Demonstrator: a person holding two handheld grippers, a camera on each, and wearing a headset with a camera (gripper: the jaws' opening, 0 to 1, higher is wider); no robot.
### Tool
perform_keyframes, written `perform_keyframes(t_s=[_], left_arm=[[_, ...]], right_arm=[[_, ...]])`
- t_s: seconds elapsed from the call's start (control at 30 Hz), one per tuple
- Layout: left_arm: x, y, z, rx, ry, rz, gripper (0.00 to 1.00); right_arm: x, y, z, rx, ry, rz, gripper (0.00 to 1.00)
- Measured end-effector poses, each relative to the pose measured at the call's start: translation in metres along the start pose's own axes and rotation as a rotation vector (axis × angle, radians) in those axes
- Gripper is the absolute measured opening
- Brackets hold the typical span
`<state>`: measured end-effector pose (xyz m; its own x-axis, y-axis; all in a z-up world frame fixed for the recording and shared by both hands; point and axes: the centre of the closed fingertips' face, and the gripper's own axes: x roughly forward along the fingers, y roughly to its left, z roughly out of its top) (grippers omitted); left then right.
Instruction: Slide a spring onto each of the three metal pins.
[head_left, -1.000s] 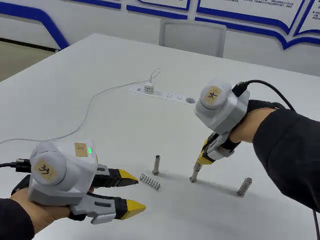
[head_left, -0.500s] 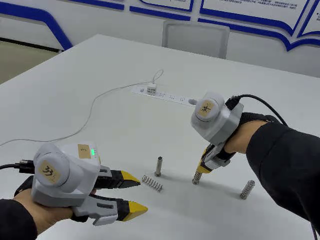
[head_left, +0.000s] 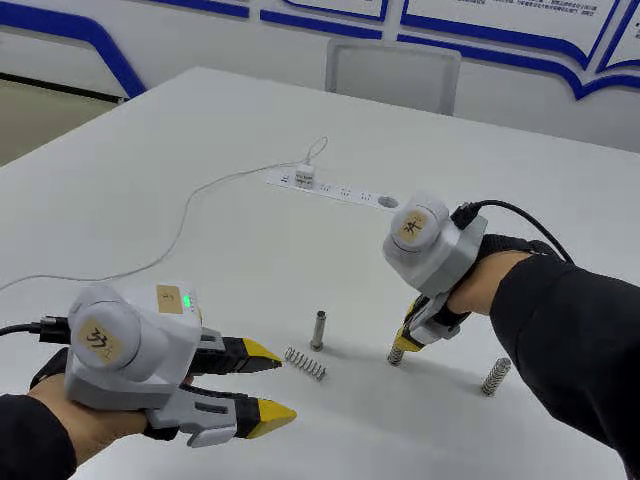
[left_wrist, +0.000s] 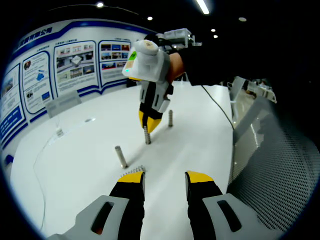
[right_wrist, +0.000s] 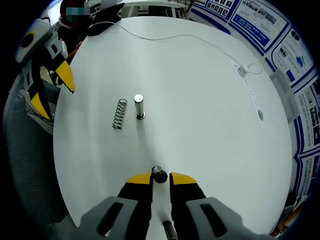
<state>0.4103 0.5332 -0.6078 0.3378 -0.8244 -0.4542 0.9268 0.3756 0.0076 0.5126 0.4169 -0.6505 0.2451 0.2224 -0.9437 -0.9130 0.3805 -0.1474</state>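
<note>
We see three small steel pins low in the head view: a bare pin (head_left: 318, 330) beside a loose spring (head_left: 303, 363) lying flat, a coil-wrapped middle pin (head_left: 396, 355), and a sprung pin (head_left: 493, 376) at the right. The right gripper (head_left: 401, 346) pinches the middle pin. The left gripper (head_left: 285, 385) gapes empty at lower left. We cannot read the handwriting on the tan sticker (head_left: 413, 226).

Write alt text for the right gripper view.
The right gripper has its yellow-tipped jaws closed around the top of an upright metal pin on a white table. Beyond it stands a bare second pin with a loose spring lying beside it. The left gripper, open, sits at upper left.
</note>
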Motion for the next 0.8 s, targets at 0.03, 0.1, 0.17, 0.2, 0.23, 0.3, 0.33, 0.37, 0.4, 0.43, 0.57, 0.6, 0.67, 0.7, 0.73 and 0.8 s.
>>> perform_keyframes(t_s=[0.03,0.1,0.17,0.2,0.23,0.3,0.33,0.37,0.4,0.43,0.57,0.6,0.67,0.7,0.73,0.8], left_arm=[[0.0,0.0,0.0,0.0,0.0,0.0,0.33],[0.0,0.0,0.0,0.001,0.0,-0.001,0.33],[0.001,-0.001,0.0,0.003,0.001,-0.002,0.33],[0.001,-0.001,0.0,0.005,0.002,-0.003,0.33],[0.001,-0.001,0.0,0.006,0.003,-0.003,0.33],[0.001,-0.001,0.0,0.007,0.003,-0.004,0.33],[0.001,-0.002,0.0,0.008,0.004,-0.004,0.33],[0.001,-0.002,0.0,0.009,0.005,-0.004,0.33],[0.001,-0.002,0.0,0.01,0.005,-0.005,0.33],[0.001,-0.002,0.0,0.011,0.006,-0.006,0.33],[0.001,-0.003,0.001,0.014,0.006,-0.006,0.33],[0.001,-0.002,0.001,0.015,0.007,-0.005,0.33],[0.001,-0.002,0.001,0.013,0.006,-0.003,0.33],[0.0,-0.002,0.001,0.013,0.005,-0.002,0.33],[0.0,-0.001,0.001,0.012,0.004,-0.001,0.33],[0.0,-0.001,0.001,0.011,0.003,0.001,0.33]], right_arm=[[-0.002,0.0,0.001,-0.005,-0.004,-0.005,0.15],[-0.005,-0.001,0.004,-0.008,-0.015,-0.009,0.17],[-0.008,-0.001,0.005,-0.009,-0.021,-0.013,0.17],[-0.01,-0.002,0.006,-0.015,-0.025,-0.021,0.17],[-0.011,-0.002,0.007,-0.019,-0.029,-0.024,0.17],[-0.015,0.0,0.011,-0.032,-0.043,-0.027,0.18],[-0.018,0.002,0.014,-0.038,-0.05,-0.033,0.18],[-0.02,0.002,0.017,-0.046,-0.056,-0.04,0.18],[-0.021,0.003,0.02,-0.055,-0.063,-0.044,0.18],[-0.024,0.005,0.025,-0.063,-0.075,-0.047,0.18],[-0.027,0.016,0.042,-0.084,-0.114,-0.037,0.18],[-0.026,0.021,0.047,-0.086,-0.125,-0.023,0.18],[-0.021,0.03,0.052,-0.083,-0.132,0.003,0.18],[-0.019,0.033,0.054,-0.085,-0.132,0.008,0.18],[-0.016,0.036,0.055,-0.091,-0.129,0.013,0.18],[-0.01,0.043,0.057,-0.097,-0.128,0.029,0.18]])
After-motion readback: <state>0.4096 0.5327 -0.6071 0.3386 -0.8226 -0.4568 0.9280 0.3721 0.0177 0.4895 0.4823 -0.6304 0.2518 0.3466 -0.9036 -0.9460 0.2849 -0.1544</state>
